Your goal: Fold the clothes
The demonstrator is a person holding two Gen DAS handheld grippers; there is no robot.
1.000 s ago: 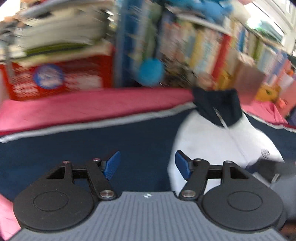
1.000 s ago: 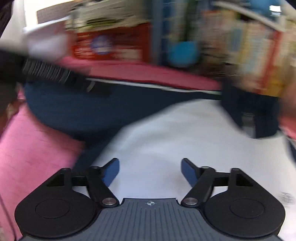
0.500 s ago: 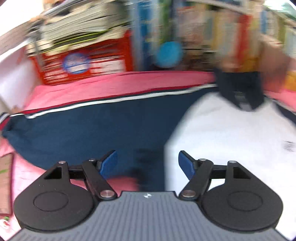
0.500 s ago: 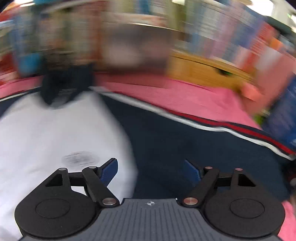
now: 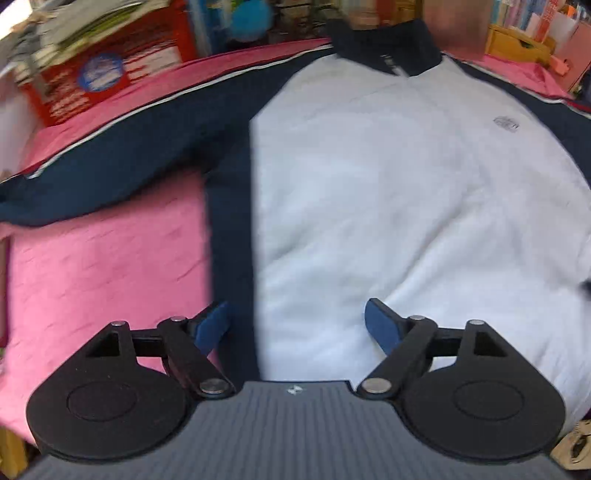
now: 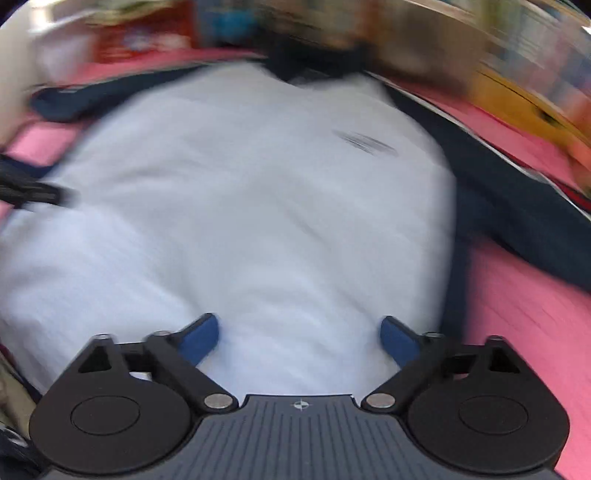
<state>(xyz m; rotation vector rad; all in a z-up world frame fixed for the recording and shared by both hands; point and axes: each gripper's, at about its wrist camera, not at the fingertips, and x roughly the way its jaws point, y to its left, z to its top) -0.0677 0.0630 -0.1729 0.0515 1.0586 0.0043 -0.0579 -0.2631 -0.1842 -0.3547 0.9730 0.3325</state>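
Note:
A white jacket (image 5: 399, 177) with navy sleeves and a navy collar (image 5: 384, 40) lies flat, front up, on a pink cloth (image 5: 103, 266). Its left sleeve (image 5: 110, 151) stretches out to the left. My left gripper (image 5: 297, 326) hovers open over the lower left hem, where the navy side panel meets the white. In the right wrist view, blurred by motion, my right gripper (image 6: 299, 338) is open above the jacket's (image 6: 240, 206) lower white front, and the right sleeve (image 6: 517, 206) runs off to the right. Neither gripper holds anything.
Behind the jacket stand a red box (image 5: 99, 77), stacked papers and shelves of books (image 5: 517, 14). A wooden box (image 5: 517, 40) sits at the back right. Pink cloth (image 6: 524, 332) lies bare beside the jacket on both sides. A dark object (image 6: 33, 192) pokes in at the left.
Both grippers pulled back toward the jacket's bottom hem, so more of the white front shows. The right wrist view swung from the right sleeve back to the middle. Both stayed open.

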